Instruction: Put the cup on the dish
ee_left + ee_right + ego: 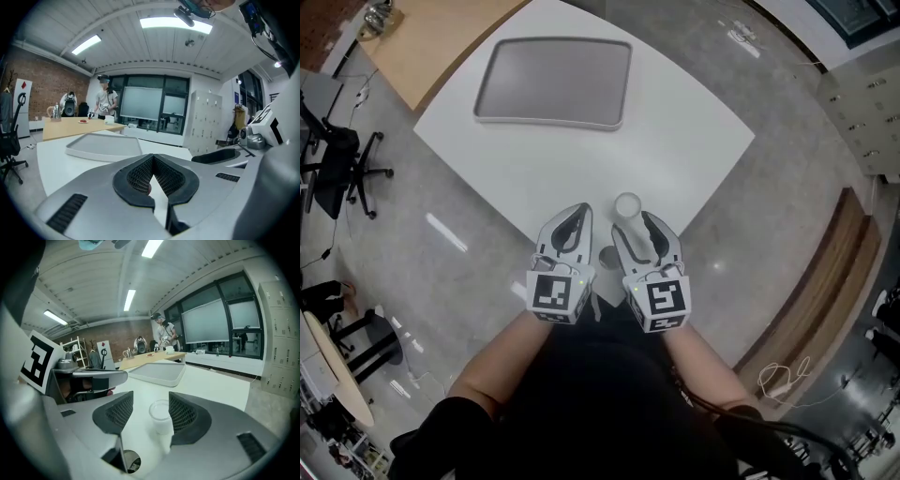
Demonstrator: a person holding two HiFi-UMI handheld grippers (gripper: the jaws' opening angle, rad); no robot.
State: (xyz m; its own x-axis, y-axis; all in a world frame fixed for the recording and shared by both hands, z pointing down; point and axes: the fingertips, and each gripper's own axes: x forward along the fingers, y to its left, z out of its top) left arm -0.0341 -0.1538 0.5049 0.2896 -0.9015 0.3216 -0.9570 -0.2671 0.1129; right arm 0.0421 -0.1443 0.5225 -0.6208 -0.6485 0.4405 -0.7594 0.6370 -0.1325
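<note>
Translucent cup [160, 416] stood between the right gripper's [635, 228] wide jaws, unpinched; best to centre it, close gently, then carry to the dish [553, 80] at 11 o'clock. The left gripper [579, 211] sat closed.

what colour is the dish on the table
The dish is grey with a lighter rim, clearest in the head view.
</note>
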